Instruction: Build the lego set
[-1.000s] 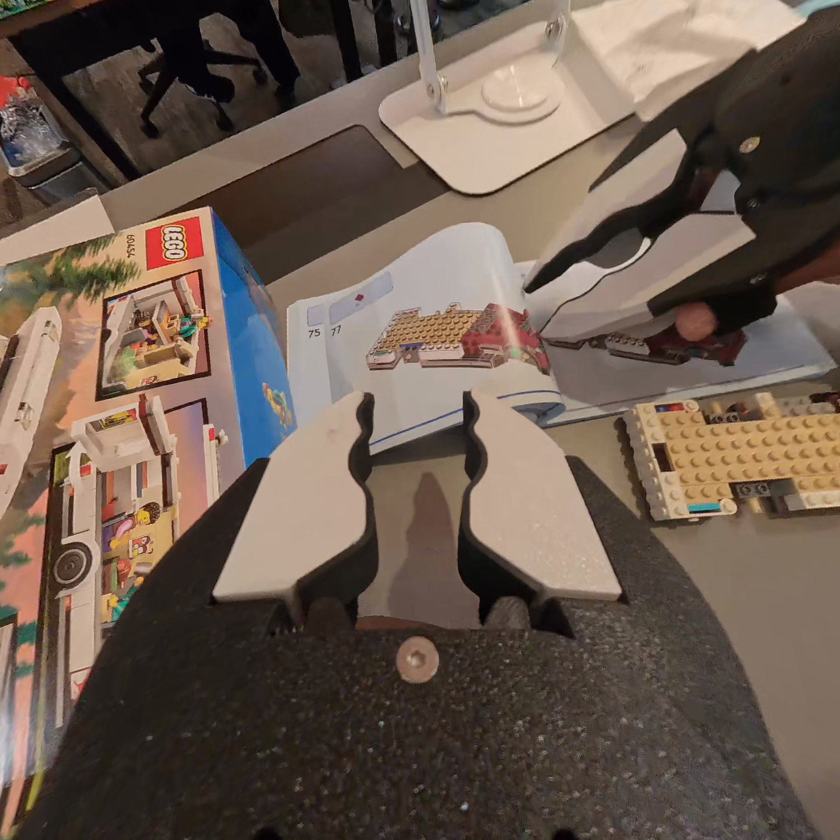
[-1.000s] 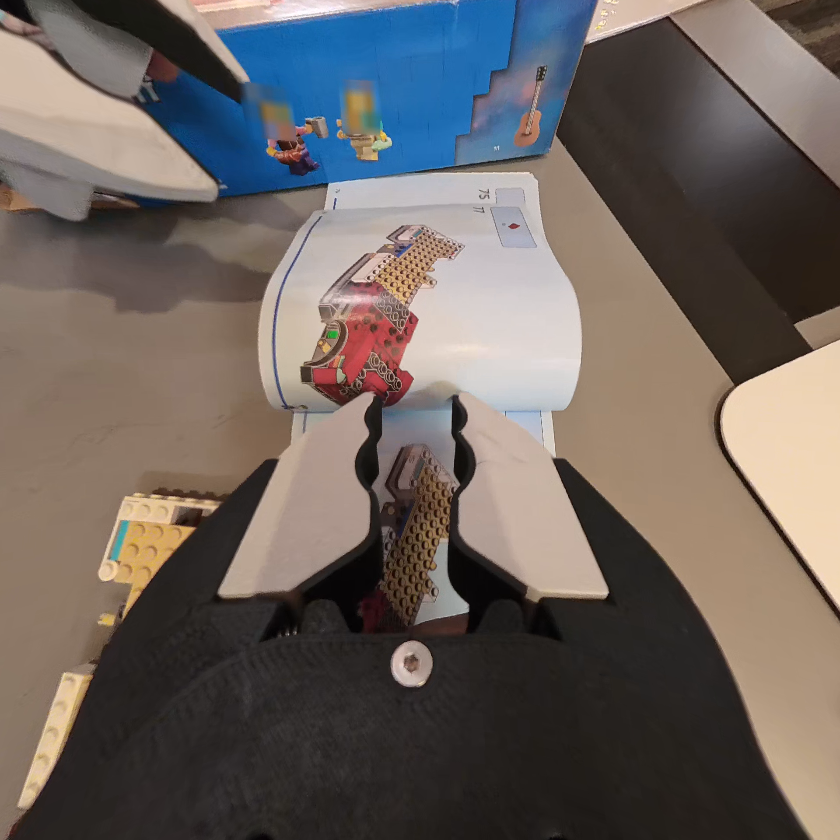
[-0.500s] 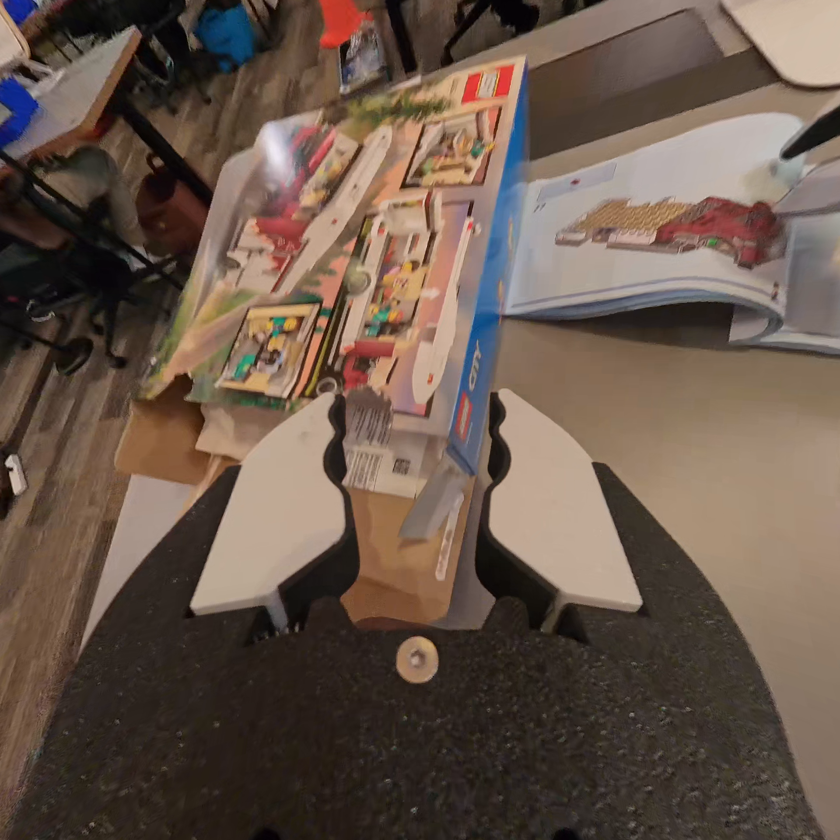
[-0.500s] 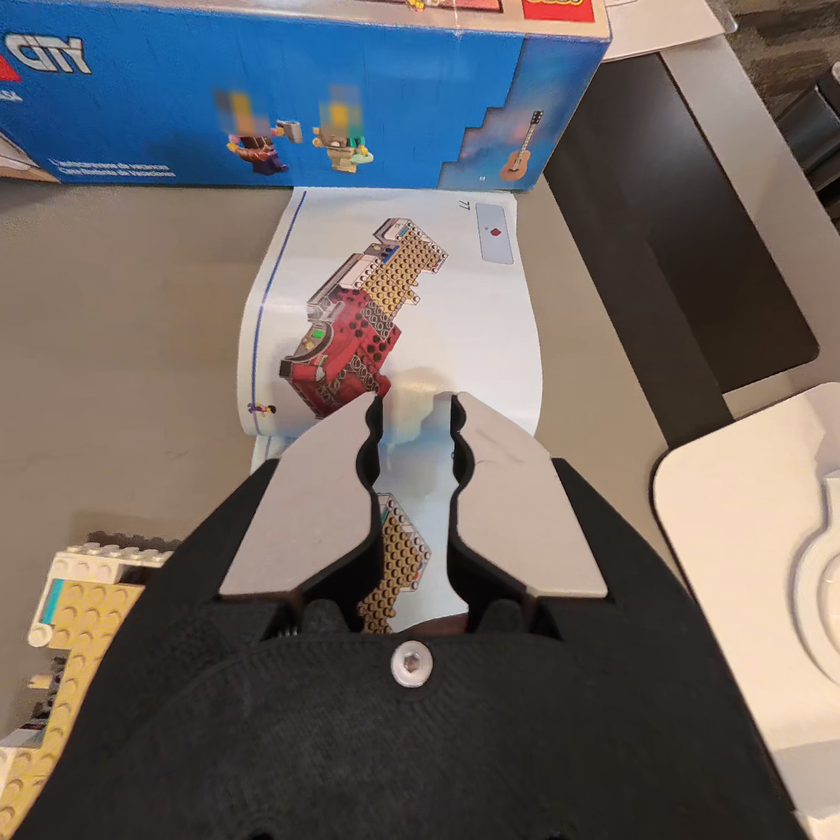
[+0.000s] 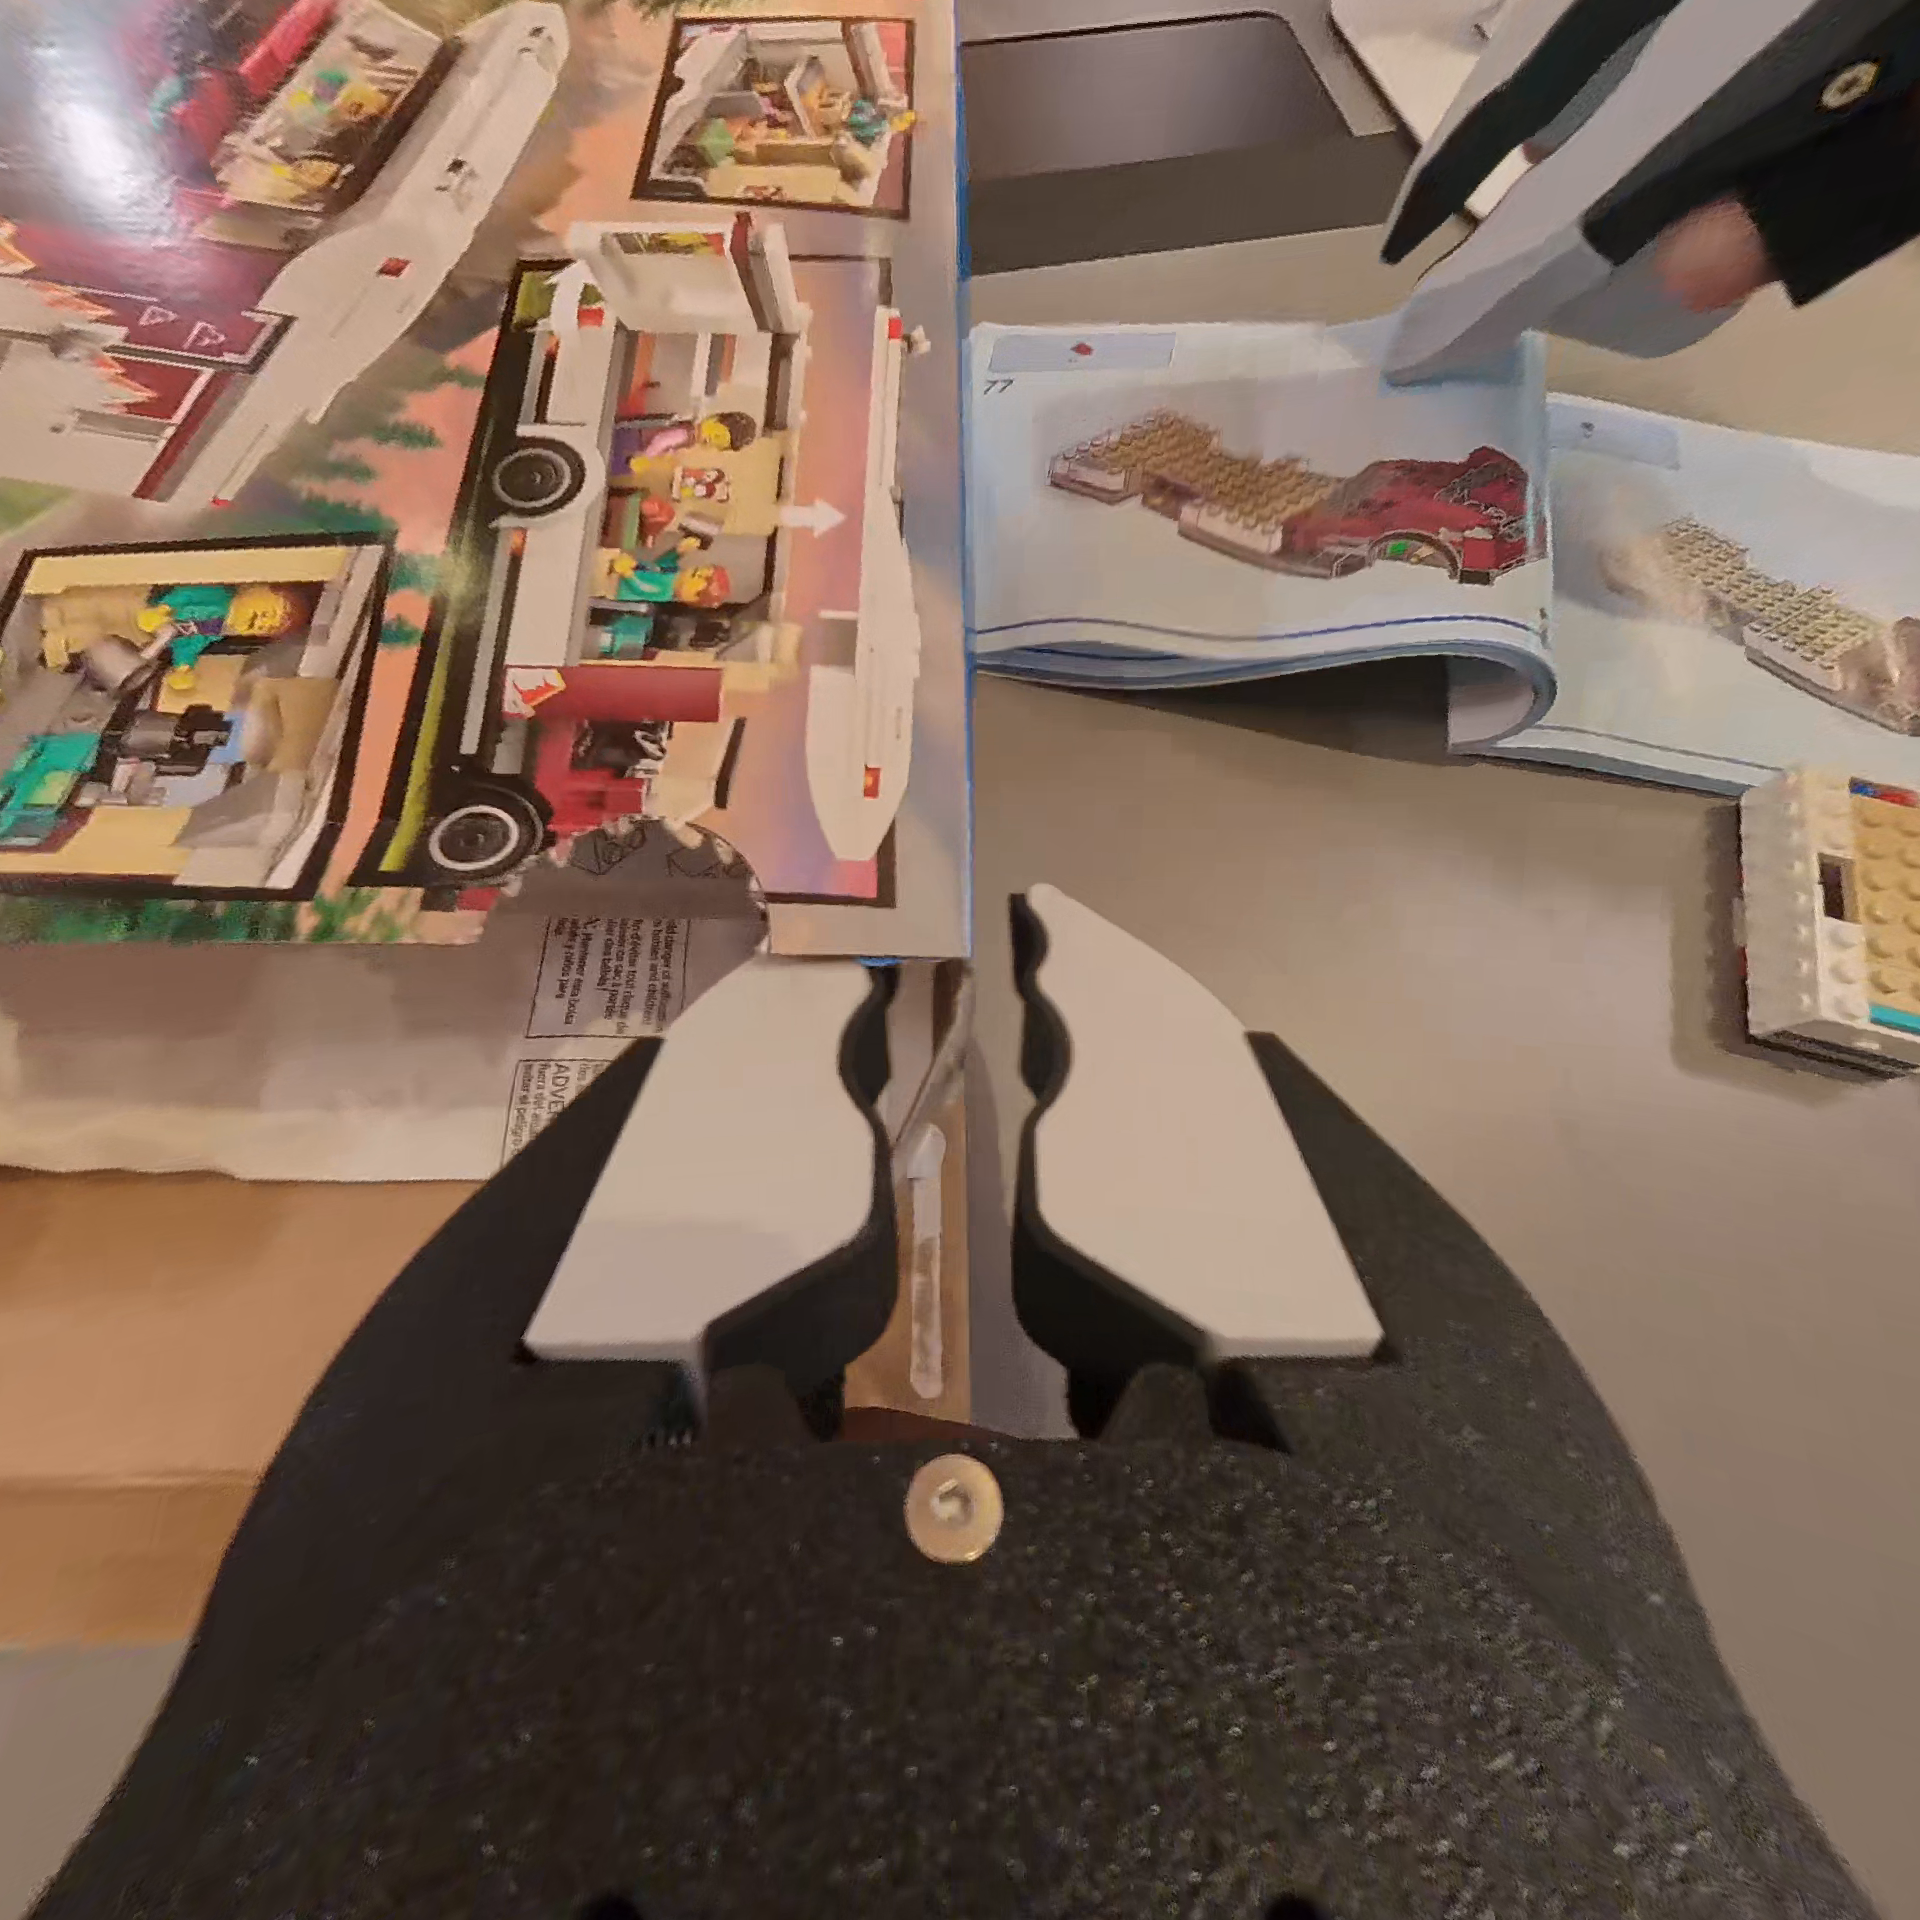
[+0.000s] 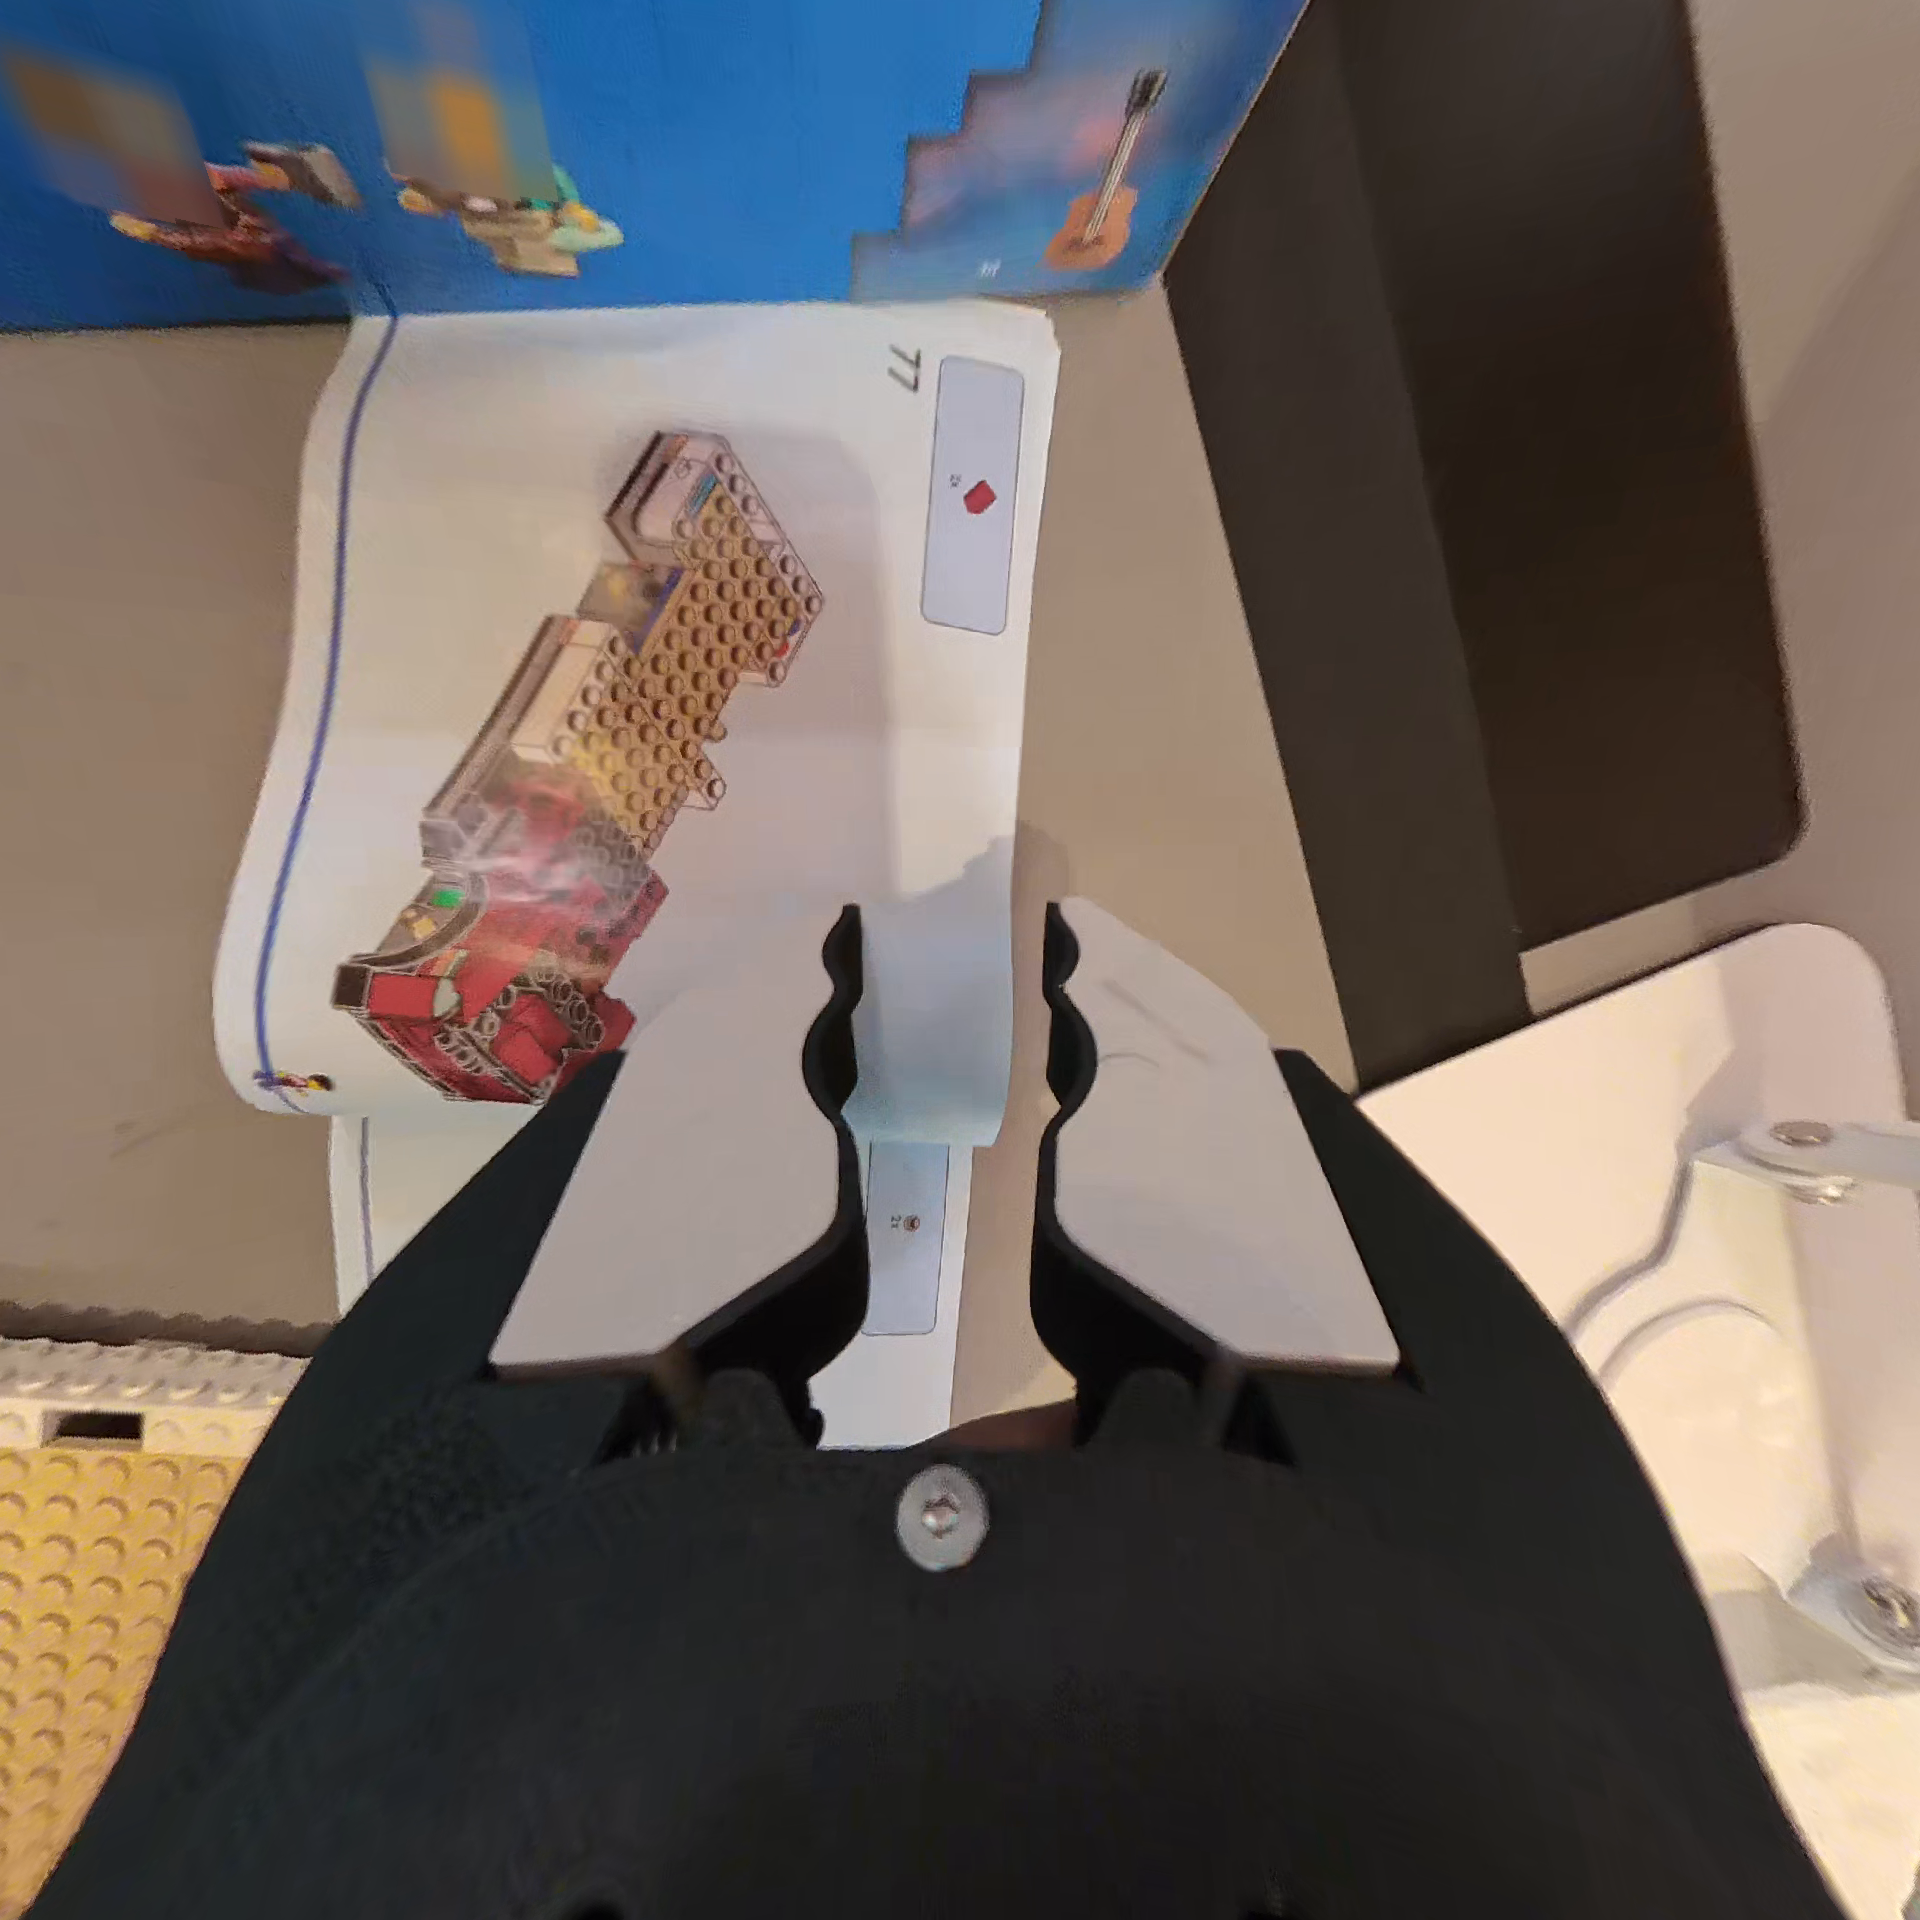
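L gripper (image 5: pixel 951 940) is being held at the near corner of the toy box (image 5: pixel 582 499), fingers (image 5: pixel 1132 1091) narrowly parted astride the box's end flap; whether pads are pressing it can't be told. Box is lying at 10–11 o'clock on the grey surface (image 5: pixel 1299 935). R gripper (image 6: pixel 951 925) is being held over the instr. booklet (image 6: pixel 644 707), fingers parted, nothing gripped, page edge lying between them. Booklet is lying open just beside the box, at 12 o'clock from R gripper. Part-built brick model (image 5: pixel 1839 914) is sitting at 3 o'clock.
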`<state>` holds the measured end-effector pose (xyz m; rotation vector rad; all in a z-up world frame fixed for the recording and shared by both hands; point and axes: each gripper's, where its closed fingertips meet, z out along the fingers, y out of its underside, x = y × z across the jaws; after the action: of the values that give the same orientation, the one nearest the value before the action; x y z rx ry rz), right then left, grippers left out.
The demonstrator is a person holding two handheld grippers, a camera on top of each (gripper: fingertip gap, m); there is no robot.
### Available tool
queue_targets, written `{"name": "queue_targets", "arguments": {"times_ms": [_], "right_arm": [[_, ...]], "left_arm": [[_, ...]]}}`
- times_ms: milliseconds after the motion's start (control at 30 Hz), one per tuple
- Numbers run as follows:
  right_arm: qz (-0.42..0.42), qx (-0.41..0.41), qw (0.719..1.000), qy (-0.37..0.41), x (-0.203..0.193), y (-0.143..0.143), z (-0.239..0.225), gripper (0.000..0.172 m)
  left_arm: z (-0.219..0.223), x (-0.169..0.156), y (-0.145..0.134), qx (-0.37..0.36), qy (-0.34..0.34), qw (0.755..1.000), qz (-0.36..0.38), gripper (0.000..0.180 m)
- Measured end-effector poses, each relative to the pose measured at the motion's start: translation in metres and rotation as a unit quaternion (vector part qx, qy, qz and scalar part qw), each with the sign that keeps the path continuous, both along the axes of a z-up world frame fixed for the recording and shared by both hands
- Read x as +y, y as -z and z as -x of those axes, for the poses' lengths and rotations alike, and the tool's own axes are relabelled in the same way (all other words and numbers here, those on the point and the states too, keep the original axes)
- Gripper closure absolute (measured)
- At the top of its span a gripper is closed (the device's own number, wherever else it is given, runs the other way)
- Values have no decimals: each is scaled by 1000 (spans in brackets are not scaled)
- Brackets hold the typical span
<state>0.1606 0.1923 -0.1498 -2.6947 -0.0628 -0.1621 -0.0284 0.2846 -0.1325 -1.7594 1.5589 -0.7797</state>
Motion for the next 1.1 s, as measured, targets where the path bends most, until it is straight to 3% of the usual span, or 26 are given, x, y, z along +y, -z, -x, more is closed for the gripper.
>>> {"name": "queue_targets", "arguments": {"times_ms": [100,267,500,667,933,1100], "right_arm": [[35,45,998,-16,3,13,6,143],[45,73,995,-55,8,18,25,156],[58,77,989,-110,2,20,56,158],[66,64,981,-173,-8,18,89,156],[21,24,988,-150,-8,4,83,146],[-46,-8,993,-108,-10,-19,68,144]], "left_arm": [[-2,-3,-2,-13,13,1000,1,178],[10,-3,-8,-18,13,1000,-12,179],[29,-12,-22,-31,9,999,-7,178],[43,-28,-17,-28,10,1000,10,179],[46,-30,-4,-28,-1,999,26,176],[46,-33,-9,-40,2,999,26,158]]}}
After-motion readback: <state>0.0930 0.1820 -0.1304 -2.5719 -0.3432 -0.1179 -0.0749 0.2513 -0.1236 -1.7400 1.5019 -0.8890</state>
